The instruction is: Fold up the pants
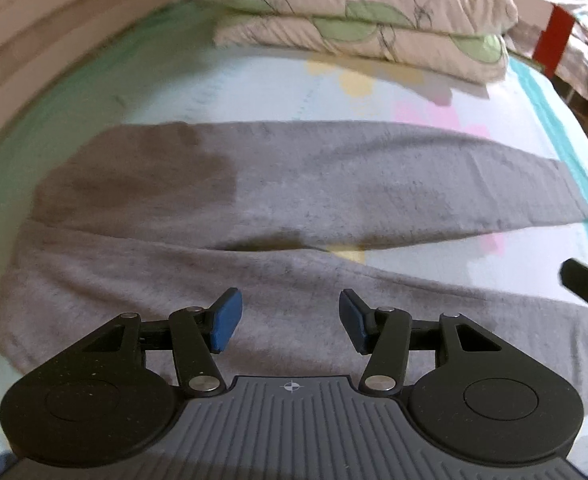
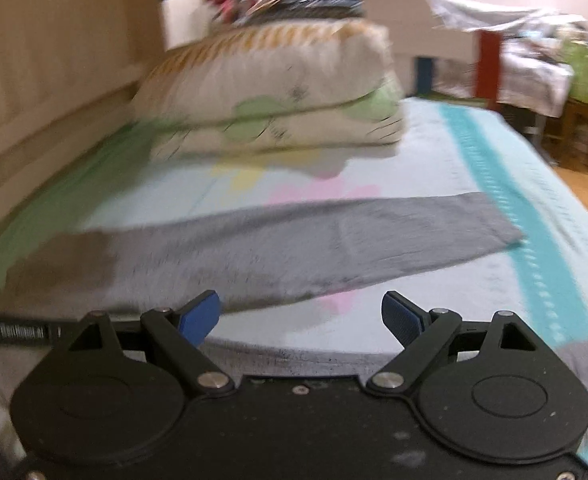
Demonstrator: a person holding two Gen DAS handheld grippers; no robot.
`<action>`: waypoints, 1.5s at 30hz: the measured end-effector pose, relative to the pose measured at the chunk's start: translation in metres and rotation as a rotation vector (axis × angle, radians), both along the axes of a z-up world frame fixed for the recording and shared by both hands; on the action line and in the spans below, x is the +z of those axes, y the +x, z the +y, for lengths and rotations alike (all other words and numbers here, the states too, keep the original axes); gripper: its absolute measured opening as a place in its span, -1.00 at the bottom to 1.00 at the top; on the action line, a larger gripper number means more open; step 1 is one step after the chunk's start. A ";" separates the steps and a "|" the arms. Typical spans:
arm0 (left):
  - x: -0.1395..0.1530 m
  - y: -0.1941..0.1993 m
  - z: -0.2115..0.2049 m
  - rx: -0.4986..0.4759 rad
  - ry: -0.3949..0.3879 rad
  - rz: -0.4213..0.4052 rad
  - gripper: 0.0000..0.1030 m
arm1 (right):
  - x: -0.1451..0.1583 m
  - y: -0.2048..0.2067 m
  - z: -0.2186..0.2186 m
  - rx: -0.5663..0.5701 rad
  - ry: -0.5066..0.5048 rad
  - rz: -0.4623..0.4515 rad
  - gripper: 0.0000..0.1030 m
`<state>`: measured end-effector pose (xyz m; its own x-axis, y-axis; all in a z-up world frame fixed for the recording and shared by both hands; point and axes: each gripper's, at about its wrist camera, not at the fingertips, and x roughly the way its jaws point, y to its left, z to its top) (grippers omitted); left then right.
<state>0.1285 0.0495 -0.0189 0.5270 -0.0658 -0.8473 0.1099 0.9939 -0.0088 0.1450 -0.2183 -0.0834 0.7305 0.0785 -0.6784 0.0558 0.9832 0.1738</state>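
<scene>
Grey pants (image 1: 294, 184) lie spread flat on the bed, waist to the left with a darker patch, both legs running to the right with a gap between them. My left gripper (image 1: 290, 320) is open and empty, just above the near leg. In the right wrist view the pants (image 2: 294, 240) lie ahead, the far leg stretching right to its hem. My right gripper (image 2: 300, 316) is open and empty, over the near leg and the gap between the legs. Part of the right gripper shows at the right edge of the left wrist view (image 1: 586, 284).
The bed has a pale sheet (image 1: 414, 92) with a teal stripe along its right side (image 2: 534, 248). Stacked floral pillows (image 1: 366, 20) lie at the far end, also in the right wrist view (image 2: 278, 96). A wall panel (image 2: 54, 60) runs along the left. Cluttered furniture (image 2: 534, 64) stands at the far right.
</scene>
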 end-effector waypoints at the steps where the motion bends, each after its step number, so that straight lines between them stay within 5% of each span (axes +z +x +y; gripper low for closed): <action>1: -0.003 0.007 -0.002 -0.001 0.006 0.000 0.02 | -0.005 0.010 -0.002 0.026 -0.011 0.021 0.72; 8: -0.023 0.077 -0.027 -0.056 0.042 0.020 -0.13 | -0.051 0.110 -0.034 0.171 -0.078 0.145 0.70; 18: -0.048 0.162 -0.039 -0.032 0.066 0.050 -0.13 | -0.097 0.264 -0.058 0.433 -0.245 0.085 0.70; 27: -0.058 0.179 -0.037 -0.063 0.083 0.072 -0.13 | -0.139 0.325 -0.038 0.737 -0.305 0.173 0.68; 29: -0.057 0.179 -0.037 -0.065 0.071 0.076 -0.13 | -0.138 0.326 -0.033 0.748 -0.270 0.207 0.48; 31: -0.054 0.179 -0.037 -0.064 0.048 0.074 -0.13 | -0.136 0.329 -0.039 0.755 -0.142 0.241 -0.90; 33: -0.049 0.178 -0.039 -0.065 0.027 0.076 -0.13 | -0.127 0.320 -0.042 0.721 -0.089 0.233 -0.95; 45: -0.035 0.162 -0.049 -0.033 -0.160 0.144 -0.12 | -0.086 0.152 -0.023 0.727 -0.222 0.079 -0.95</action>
